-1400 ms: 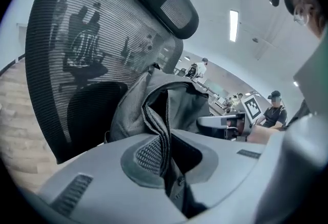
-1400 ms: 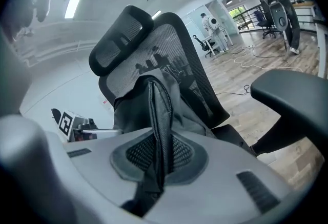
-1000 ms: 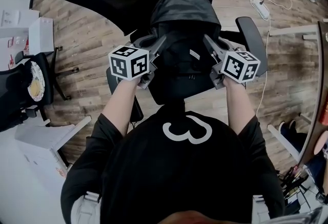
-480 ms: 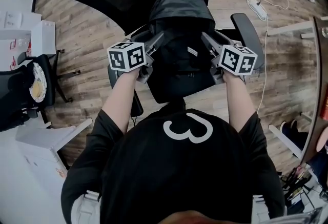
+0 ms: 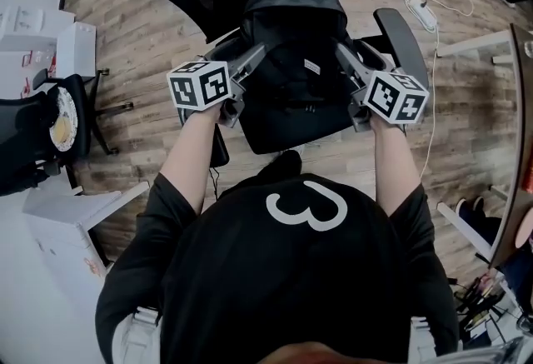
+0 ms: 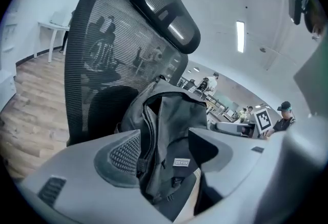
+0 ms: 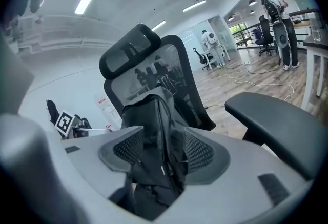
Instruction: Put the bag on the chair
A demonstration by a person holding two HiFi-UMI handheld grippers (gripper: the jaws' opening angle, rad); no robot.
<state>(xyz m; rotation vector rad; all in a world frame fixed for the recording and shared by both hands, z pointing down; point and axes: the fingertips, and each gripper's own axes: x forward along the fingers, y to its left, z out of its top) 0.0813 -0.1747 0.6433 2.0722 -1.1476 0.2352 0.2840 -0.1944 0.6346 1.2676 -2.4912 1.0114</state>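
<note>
A black backpack (image 5: 296, 46) stands upright on the seat of a black mesh office chair (image 5: 283, 133) and leans against its backrest (image 6: 97, 64). My left gripper (image 5: 250, 62) is at the bag's left side and my right gripper (image 5: 346, 62) at its right side. Both sets of jaws are opening. In the left gripper view the bag (image 6: 164, 125) shows through the gap of the left gripper (image 6: 164, 146), with the pads off it. In the right gripper view the bag's side (image 7: 154, 115) sits between the spread pads of the right gripper (image 7: 163, 148), loose.
The chair's right armrest (image 5: 404, 33) juts out beside my right gripper. A second black chair (image 5: 33, 137) and white boxes (image 5: 58, 37) are on the left. A white power strip with its cable (image 5: 423, 12) lies on the wood floor. People stand far off (image 7: 277, 2).
Both grippers' jaws have spread off the bag and the grippers have drawn slightly outward. The bag stays standing on the seat.
</note>
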